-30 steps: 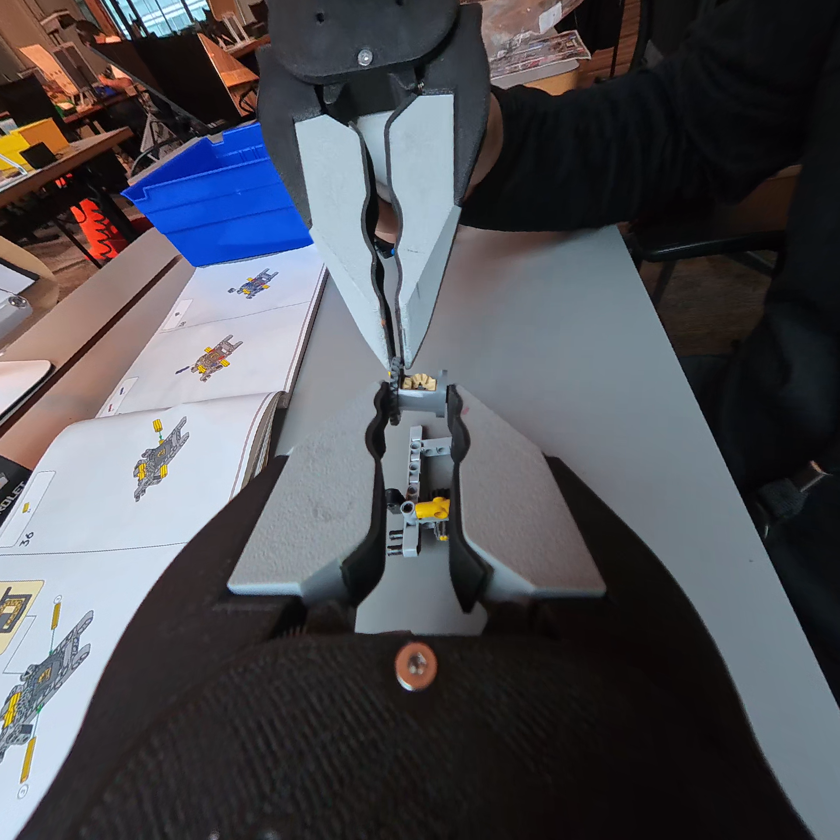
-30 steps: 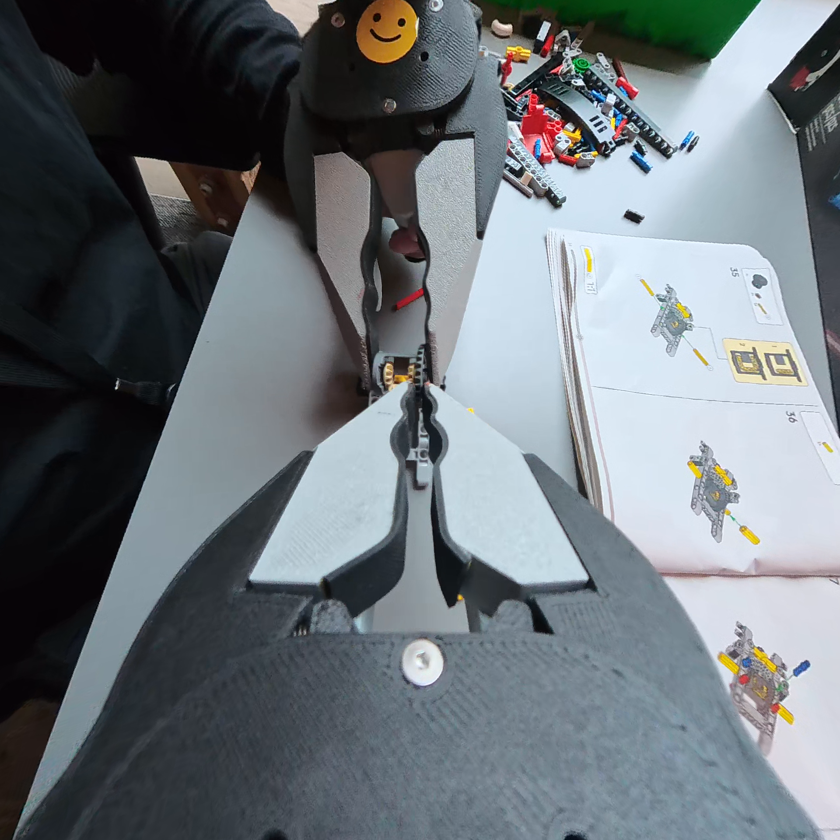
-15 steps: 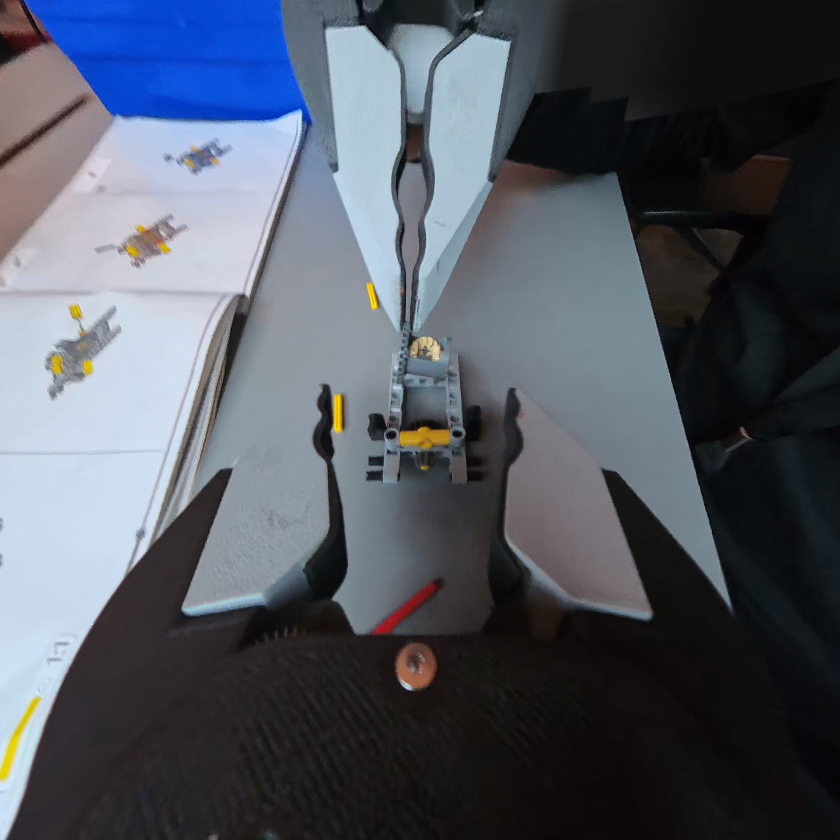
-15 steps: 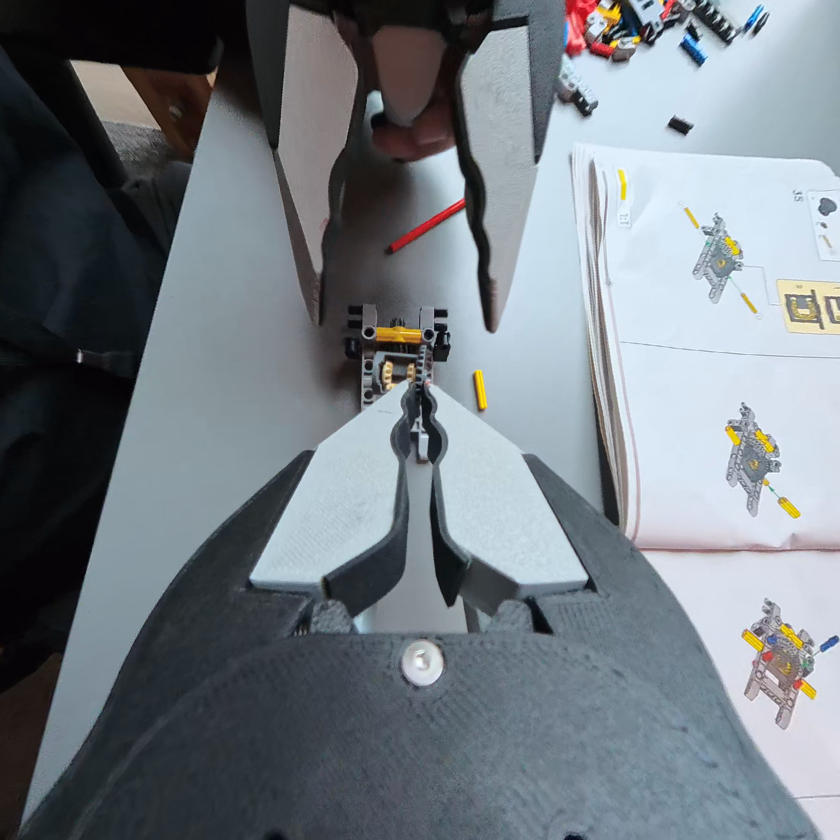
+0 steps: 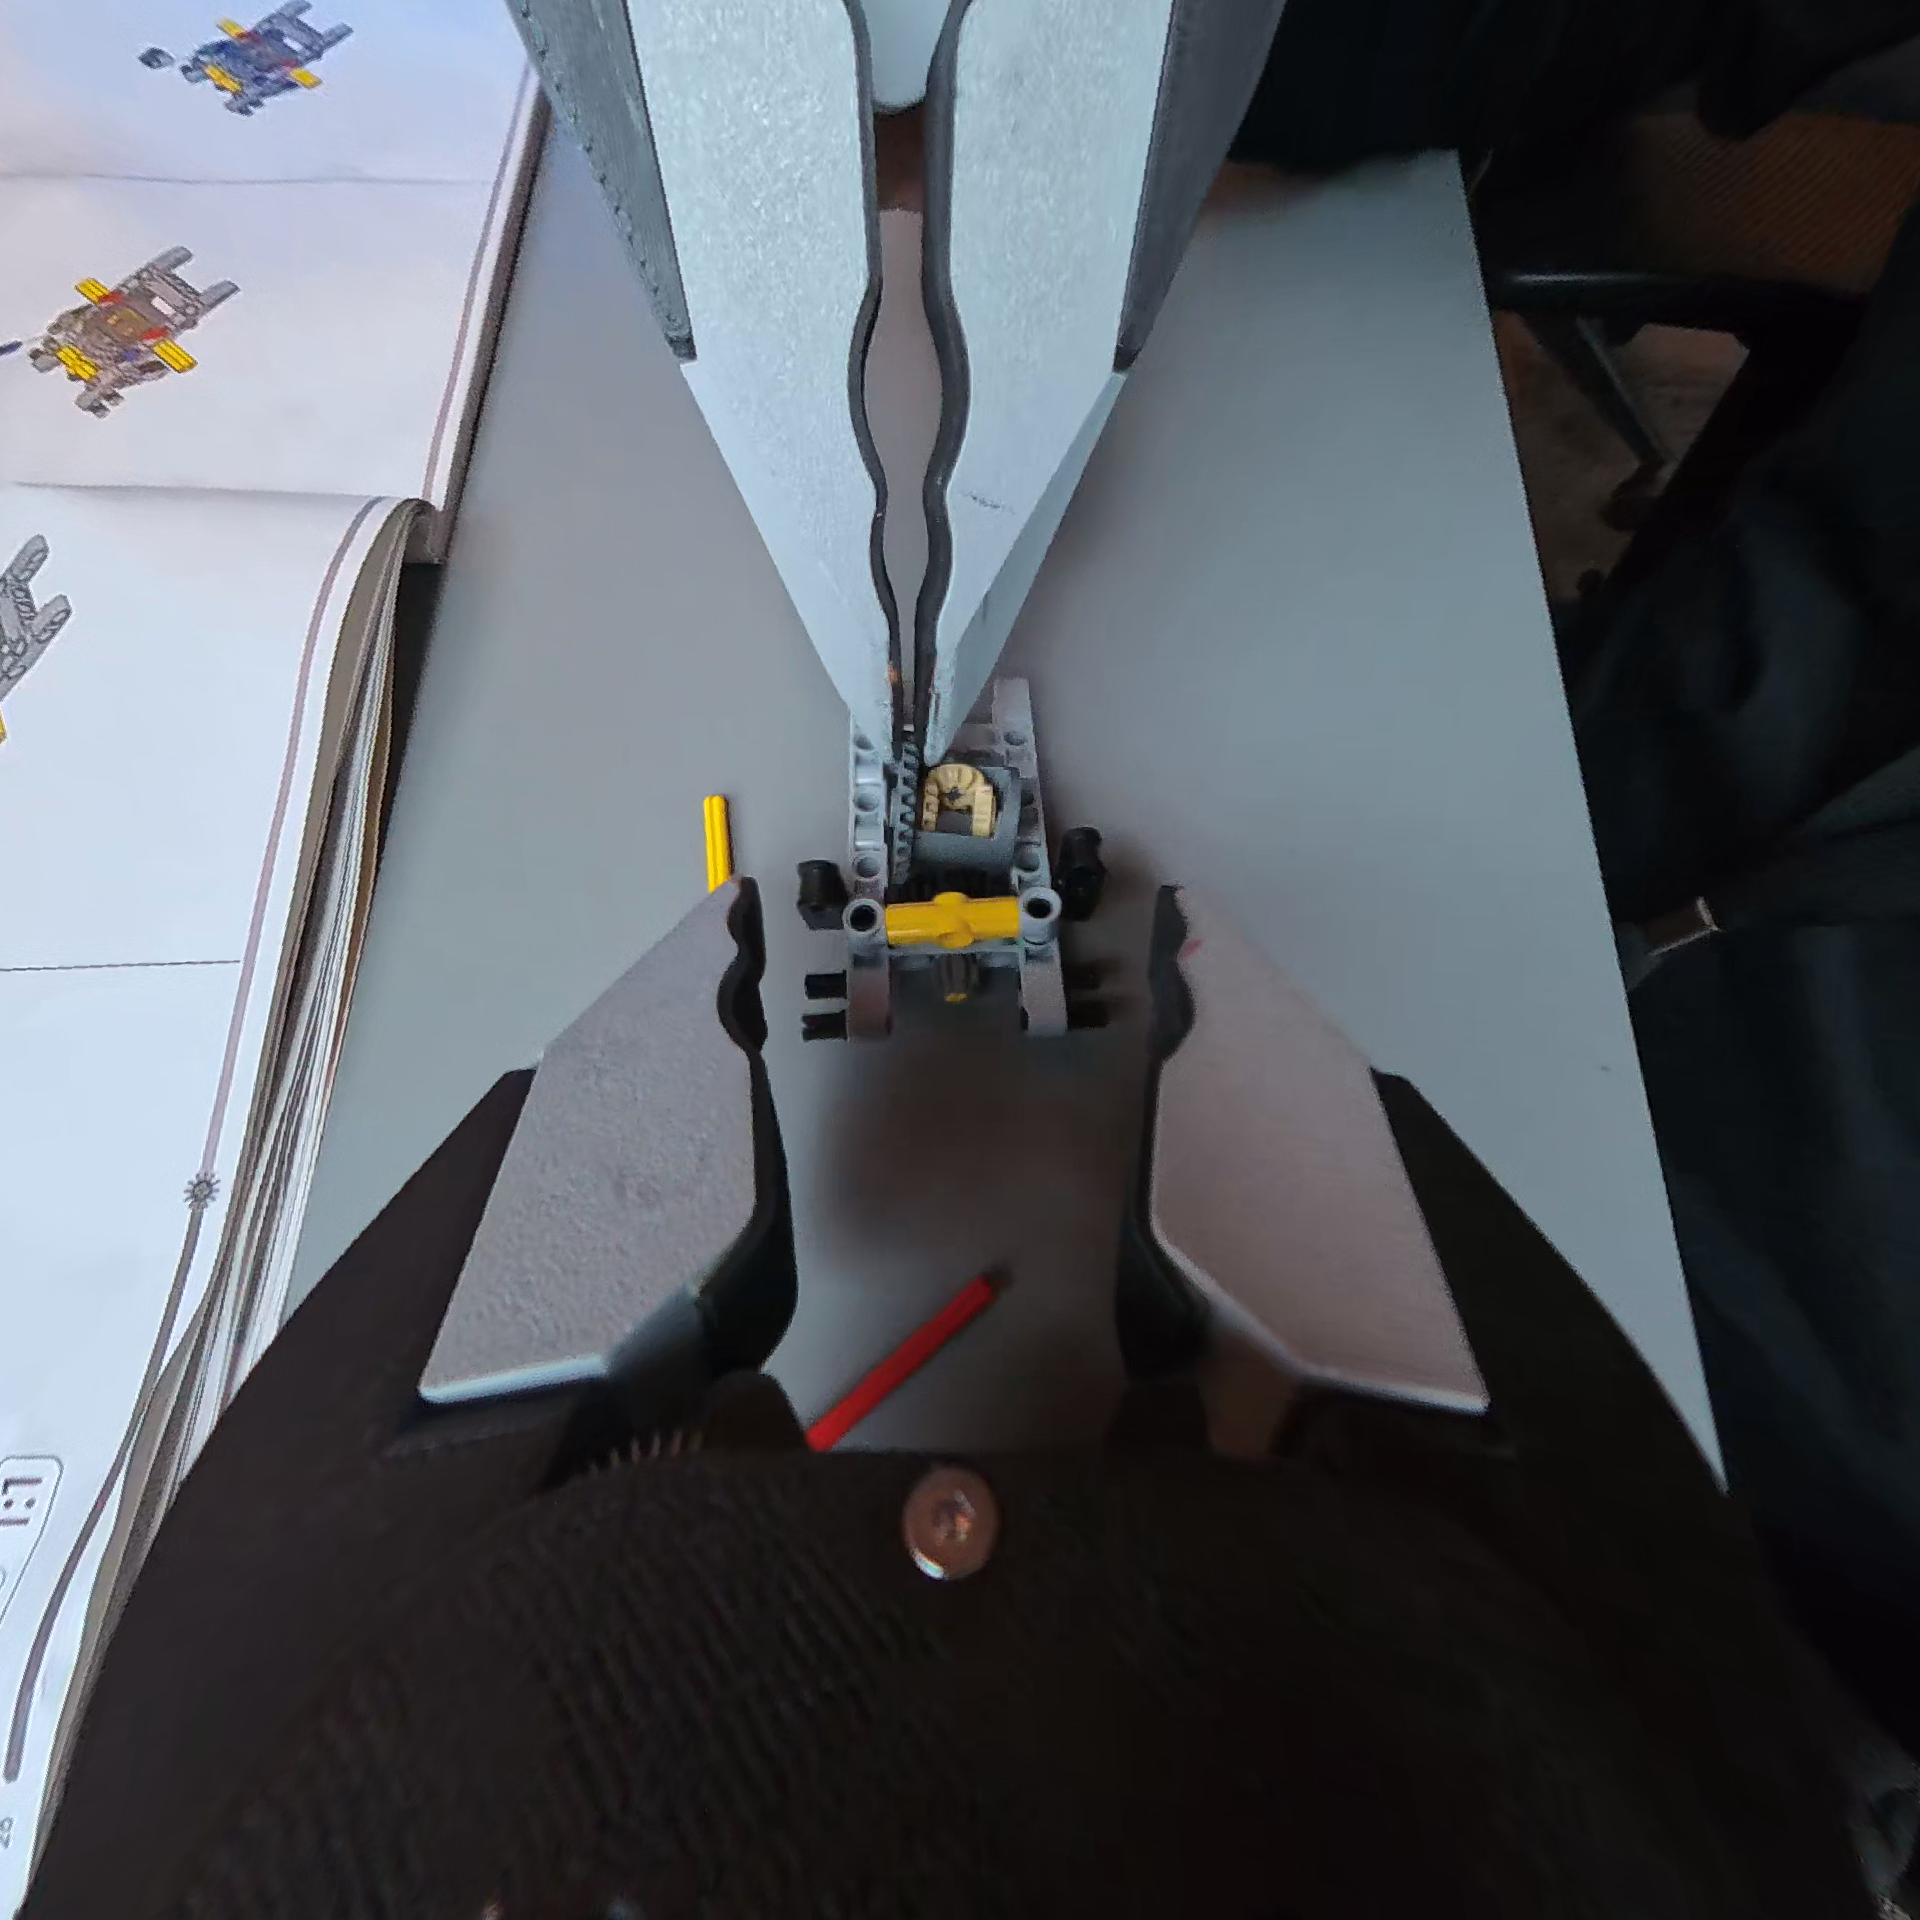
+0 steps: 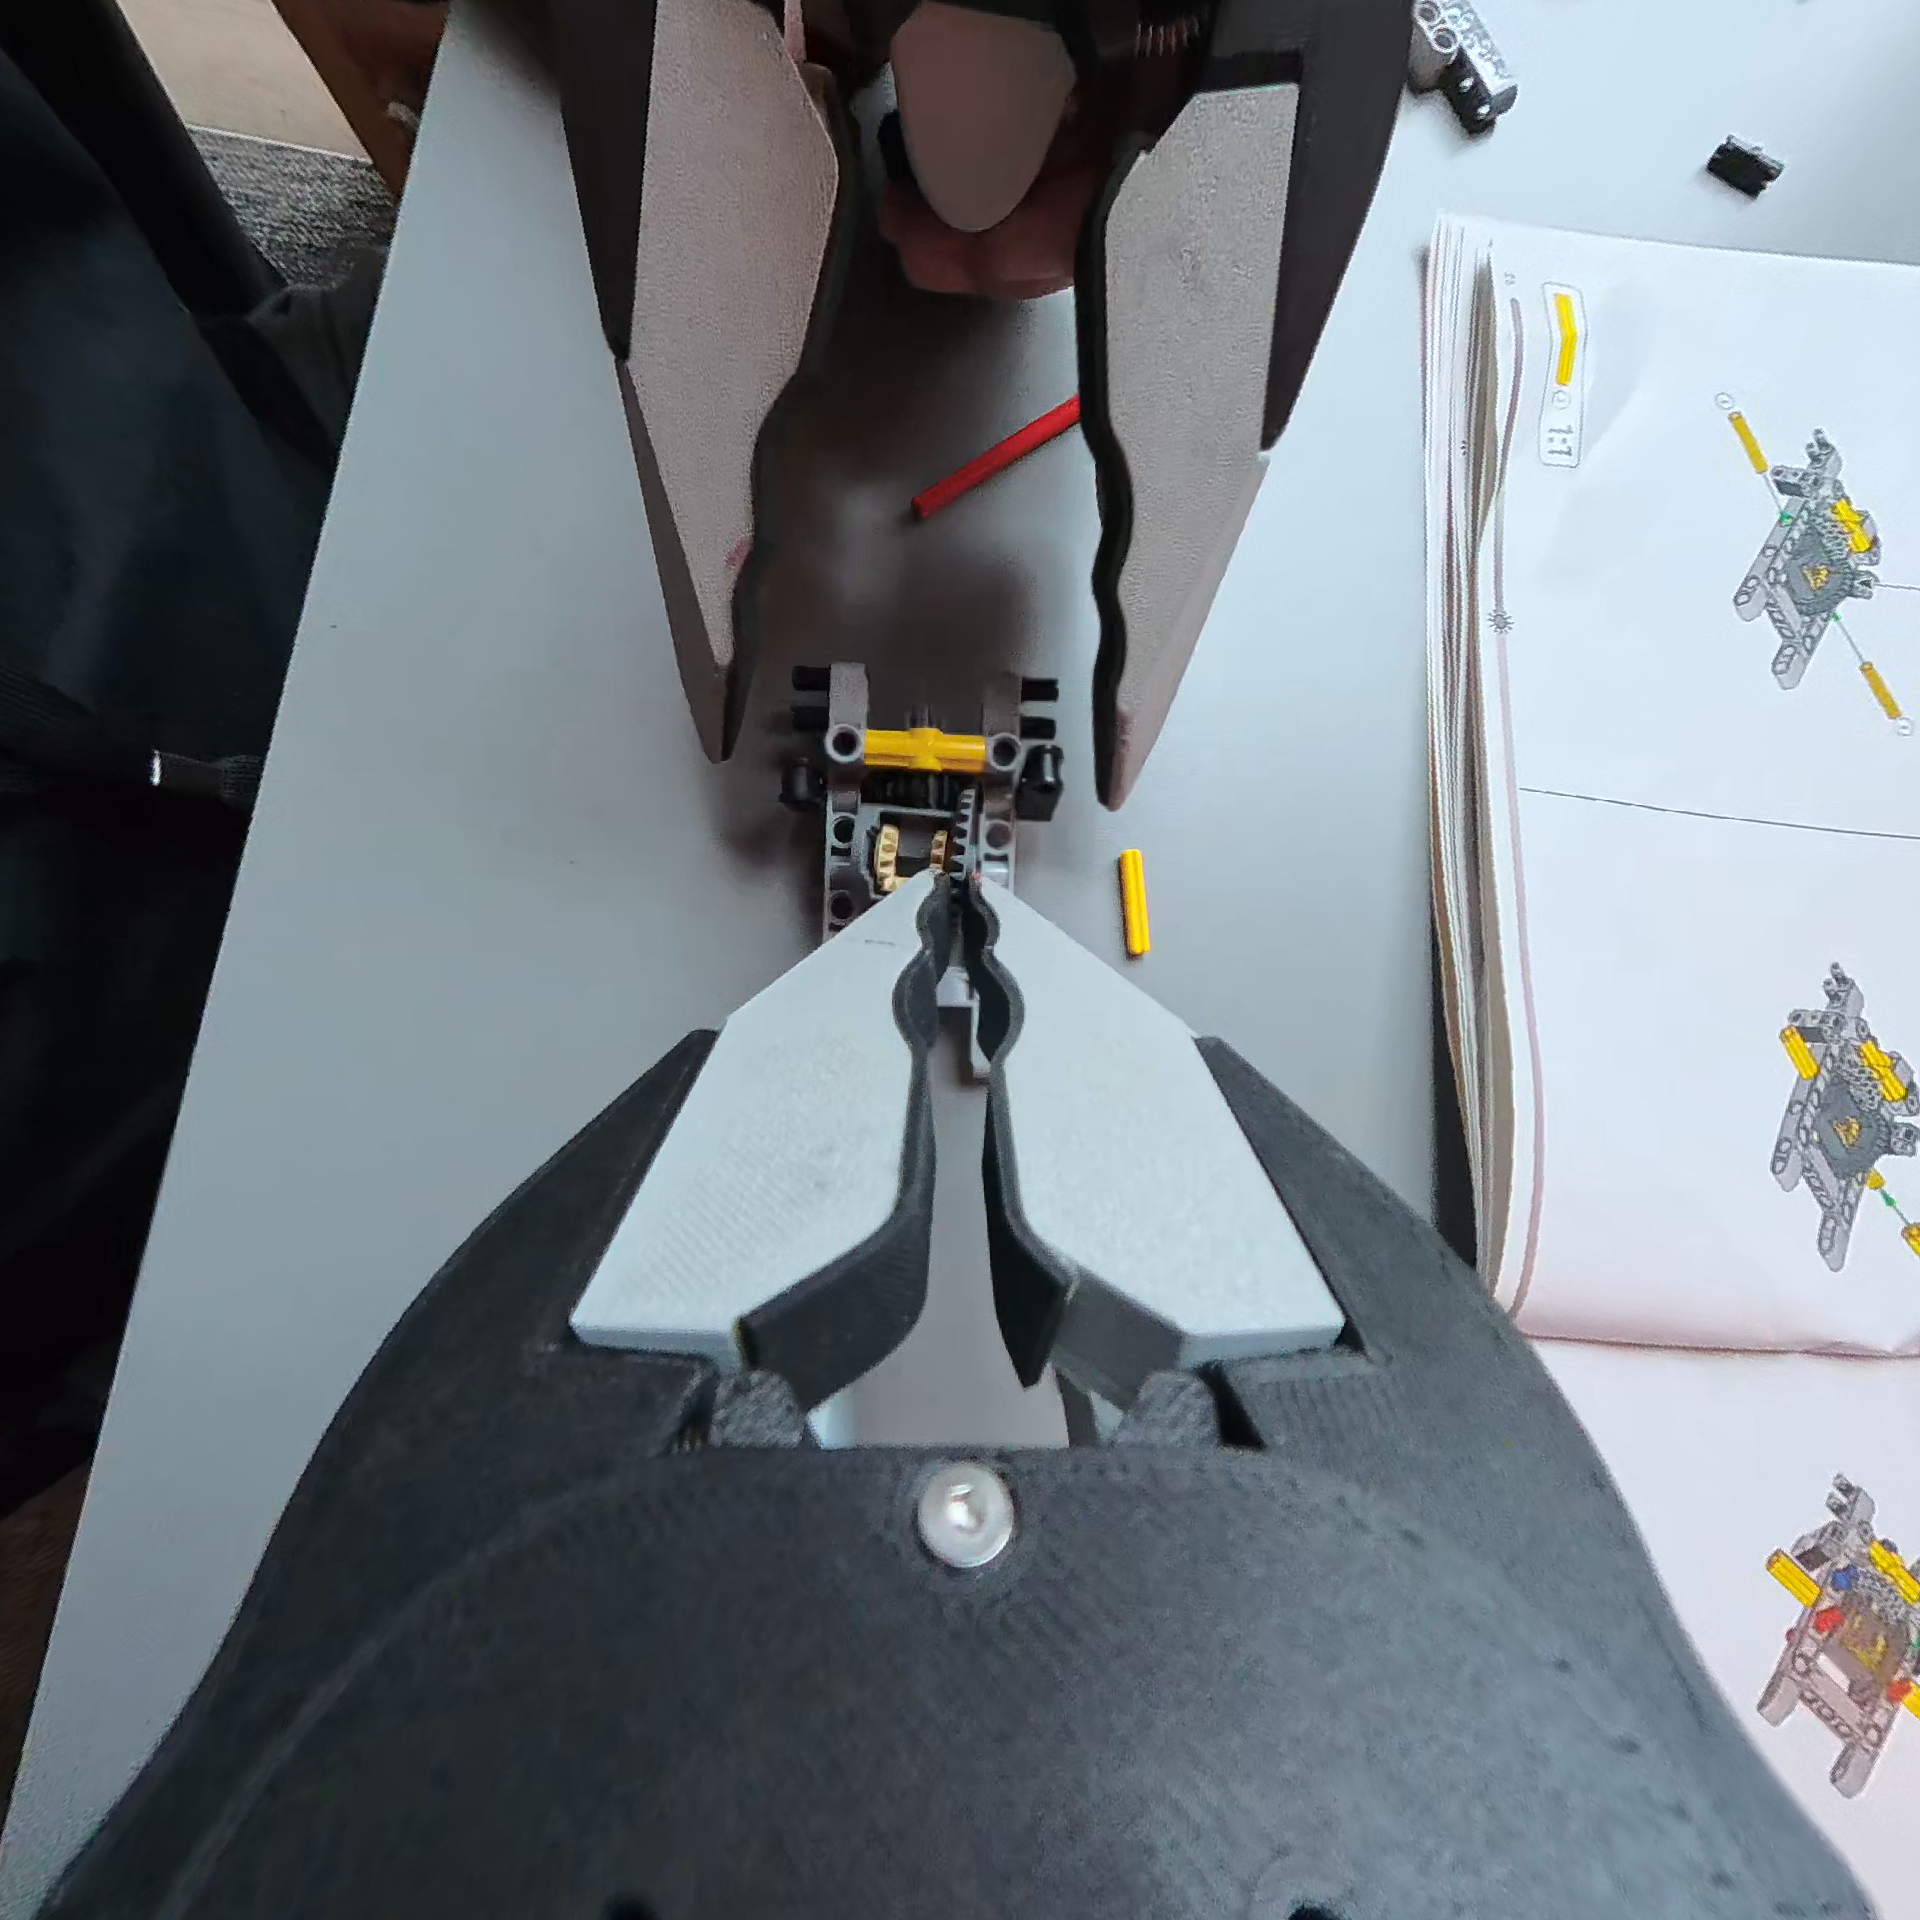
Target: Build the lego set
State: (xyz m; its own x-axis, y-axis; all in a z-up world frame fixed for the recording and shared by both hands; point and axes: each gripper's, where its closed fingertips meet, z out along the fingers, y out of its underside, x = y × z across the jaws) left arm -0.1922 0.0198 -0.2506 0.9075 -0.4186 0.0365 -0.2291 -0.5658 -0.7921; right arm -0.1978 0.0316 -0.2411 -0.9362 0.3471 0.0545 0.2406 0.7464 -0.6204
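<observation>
item: grey lego assembly (image 5: 951, 914), centre of the left wrist frame, flat on the grey table (image 5: 1299, 727); we count a yellow cross-piece, a tan gear and black pins on its sides. left gripper (image 5: 951, 935): fingers spread wide, tips flanking the assembly's near end, not touching. right gripper (image 6: 954, 883): fingers pressed together, pinching the dark gear (image 6: 968, 821) on the assembly's far end. loose parts: yellow axle (image 5: 715, 842) just left of the assembly; red axle (image 5: 904, 1356) at lower centre. instruction booklet (image 5: 156, 727) open along the left edge.
</observation>
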